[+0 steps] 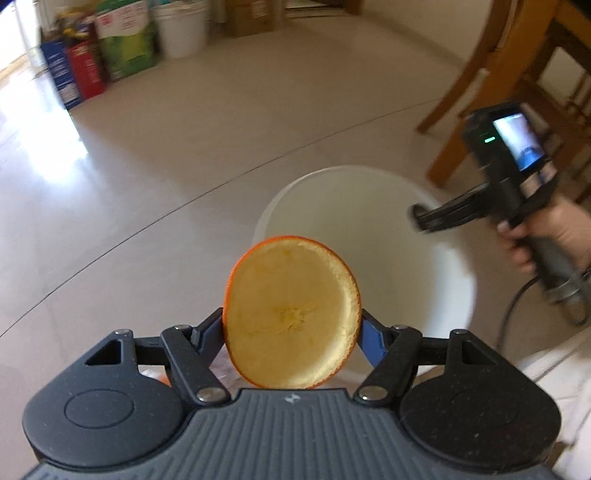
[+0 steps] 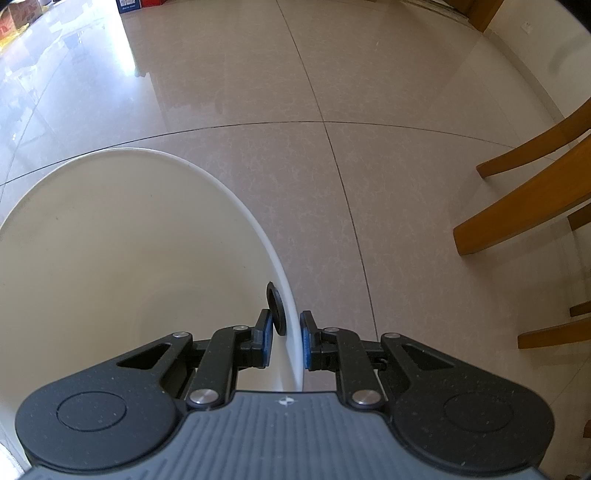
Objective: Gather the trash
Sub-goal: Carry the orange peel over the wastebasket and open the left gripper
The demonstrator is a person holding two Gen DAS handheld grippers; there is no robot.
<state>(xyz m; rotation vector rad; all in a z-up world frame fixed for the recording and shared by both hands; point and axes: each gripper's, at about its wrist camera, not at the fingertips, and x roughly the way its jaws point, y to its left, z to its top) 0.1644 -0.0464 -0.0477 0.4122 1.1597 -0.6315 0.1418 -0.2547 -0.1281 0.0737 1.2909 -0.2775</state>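
Note:
A hollowed orange peel half (image 1: 291, 314), pale pith facing the camera, is clamped between the fingers of my left gripper (image 1: 291, 322), which is shut on it. It hangs just above the near edge of a white bucket (image 1: 369, 221) standing on the floor. My right gripper (image 2: 286, 332) straddles the bucket's rim (image 2: 291, 314), one finger inside and one outside, closed on the wall beside a black handle mount (image 2: 276, 310). In the left wrist view the right gripper (image 1: 419, 219) reaches the bucket's right rim. The bucket's inside (image 2: 110, 240) looks bare where it shows.
Wooden chair legs (image 2: 517, 206) stand to the right of the bucket, also seen as chair legs (image 1: 465, 85). Boxes and bags (image 1: 85, 70) and a white pail (image 1: 181, 29) line the far wall. A hand (image 1: 546, 236) holds the right gripper's handle. Glossy tiled floor (image 2: 332, 92) surrounds the bucket.

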